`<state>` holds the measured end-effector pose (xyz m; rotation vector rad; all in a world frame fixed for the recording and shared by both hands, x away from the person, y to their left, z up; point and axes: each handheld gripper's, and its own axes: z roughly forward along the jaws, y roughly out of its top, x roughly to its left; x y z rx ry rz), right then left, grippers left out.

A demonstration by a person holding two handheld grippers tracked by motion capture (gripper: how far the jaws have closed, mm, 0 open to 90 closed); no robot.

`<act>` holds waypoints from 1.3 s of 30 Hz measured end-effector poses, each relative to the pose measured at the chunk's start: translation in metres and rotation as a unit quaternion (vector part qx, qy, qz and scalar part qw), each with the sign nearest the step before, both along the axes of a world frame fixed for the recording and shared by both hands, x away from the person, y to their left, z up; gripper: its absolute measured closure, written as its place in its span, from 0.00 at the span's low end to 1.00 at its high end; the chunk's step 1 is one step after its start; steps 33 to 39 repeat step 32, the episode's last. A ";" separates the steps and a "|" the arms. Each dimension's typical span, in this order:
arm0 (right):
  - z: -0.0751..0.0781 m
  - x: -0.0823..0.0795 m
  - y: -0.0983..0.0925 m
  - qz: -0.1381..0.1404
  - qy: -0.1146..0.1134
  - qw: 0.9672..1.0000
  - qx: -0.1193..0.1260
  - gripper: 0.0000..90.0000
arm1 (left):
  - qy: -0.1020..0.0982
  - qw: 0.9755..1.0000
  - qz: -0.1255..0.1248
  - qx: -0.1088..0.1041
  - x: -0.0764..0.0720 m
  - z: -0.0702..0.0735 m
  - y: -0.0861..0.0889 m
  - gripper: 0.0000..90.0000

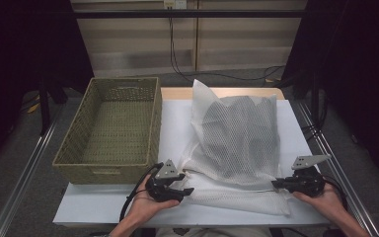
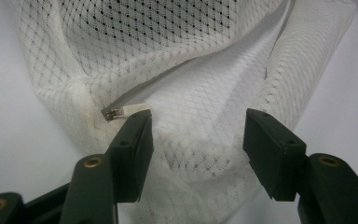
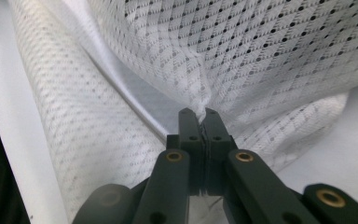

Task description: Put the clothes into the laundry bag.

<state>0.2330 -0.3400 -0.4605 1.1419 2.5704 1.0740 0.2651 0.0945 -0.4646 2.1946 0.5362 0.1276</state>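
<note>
1. White mesh is what I am working with: a zippered laundry bag [image 1: 237, 148] lies across the middle of the desk [image 1: 175, 118], its mouth along the near edge and its far end bulging up toward the far edge. Something dark shows through the mesh, but I cannot tell what.

2. Progress, as I judge it: I have one grip made and one still to make. My right hand-held gripper [image 3: 201, 116] is clamped tight on a pinch of the bag's fabric near the near right corner of the desk, with the mesh bunched at its tips.

3. My left hand-held gripper [image 2: 196, 140] stands with its jaws apart, straddling the bag's corner at the near edge. The zipper pull [image 2: 116, 113] sits just beside the tip of one jaw, not yet caught, with the zipper slit running away from it.

4. The wicker basket [image 1: 111, 131] sits at the left edge of the desk, and I see nothing in it. It looks untouched, so if the bag is bound for it, that step is not yet done.

5. Pose: in the high view, both of my forearms come in from the near edge. The left hand [image 1: 148, 200] is cupped palm-up under its tool, pointing right toward the bag. The right hand [image 1: 321, 195] holds its tool low and level, pointing left into the fabric.
</note>
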 end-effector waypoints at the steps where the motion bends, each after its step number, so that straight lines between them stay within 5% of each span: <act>1: 0.000 0.001 0.001 -0.005 0.005 1.000 -0.002 0.99 | 0.000 1.000 0.001 0.000 0.000 0.000 0.000 0.47; 9: -0.009 0.005 0.008 0.000 0.017 1.000 -0.011 0.81 | -0.007 1.000 0.000 -0.009 -0.003 0.001 0.002 0.46; 14: 0.002 -0.001 0.003 -0.025 -0.026 0.999 0.025 0.67 | -0.011 1.000 0.002 -0.017 -0.005 0.003 0.004 0.46; 23: 0.022 -0.023 0.000 -0.076 -0.086 0.990 0.086 0.48 | -0.014 0.999 0.013 -0.040 -0.014 0.007 0.012 0.41; 27: 0.027 -0.035 -0.002 -0.092 -0.101 0.985 0.107 0.45 | -0.018 0.999 0.015 -0.045 -0.016 0.010 0.014 0.38; 39: 0.026 -0.038 -0.006 -0.105 -0.109 0.983 0.106 0.44 | -0.022 0.998 0.022 -0.059 -0.017 0.011 0.016 0.35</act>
